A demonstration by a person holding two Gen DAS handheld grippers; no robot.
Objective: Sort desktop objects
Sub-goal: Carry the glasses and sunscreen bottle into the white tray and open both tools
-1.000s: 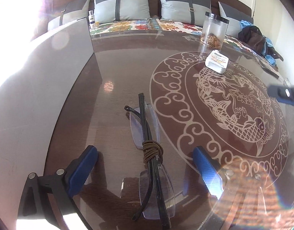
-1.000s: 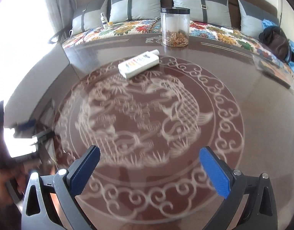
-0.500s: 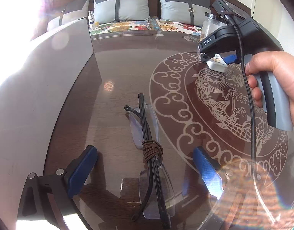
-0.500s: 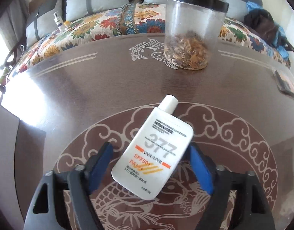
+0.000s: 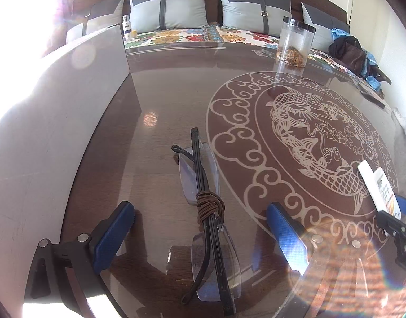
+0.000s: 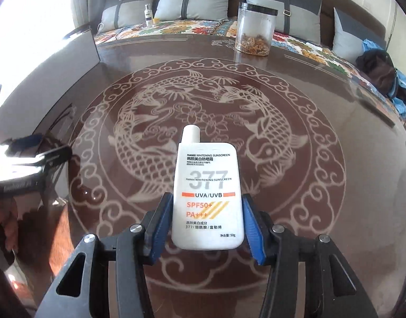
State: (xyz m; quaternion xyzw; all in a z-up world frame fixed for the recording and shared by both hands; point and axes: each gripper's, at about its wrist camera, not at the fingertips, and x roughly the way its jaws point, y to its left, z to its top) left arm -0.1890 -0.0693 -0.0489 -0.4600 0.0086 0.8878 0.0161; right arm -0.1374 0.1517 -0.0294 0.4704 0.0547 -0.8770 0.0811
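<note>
Right gripper [image 6: 207, 221] pinches the sunscreen bottle [image 6: 207, 196] across its lower half, blue pads flat against the two narrow sides, label facing the camera and cap pointing toward the top of the frame. Grip across the narrow width looks deliberate: flat, rigid-looking white plastic gives the pads parallel faces, and the printed front stays unobstructed. The bottle sits in the lower centre of the right wrist view and appears raised clear of the table [image 6: 335, 106], though its height cannot be judged. In the left wrist view the same bottle shows at the right edge, mid-height. Left gripper [image 5: 200, 235] is spread wide, its fingers straddling the folded glasses [image 5: 203, 198], which lie lengthwise in the lower centre of that frame; neither pad touches them. The straddle suggests a grasp is being lined up across the bundle, probably at the cord. Glasses: rimless clear lenses, thin dark temples, brown cord [image 5: 209, 205] wound around the middle. Lenses are nearly invisible against the surface, so pad contact would be hard to read. Table: dark glossy top with pale carp-and-cloud medallion, strong glare and reflections. Clear jar [image 6: 256, 31] with black lid, brownish contents at the bottom, stands in the upper centre of the right wrist view, well apart from both tools.
</note>
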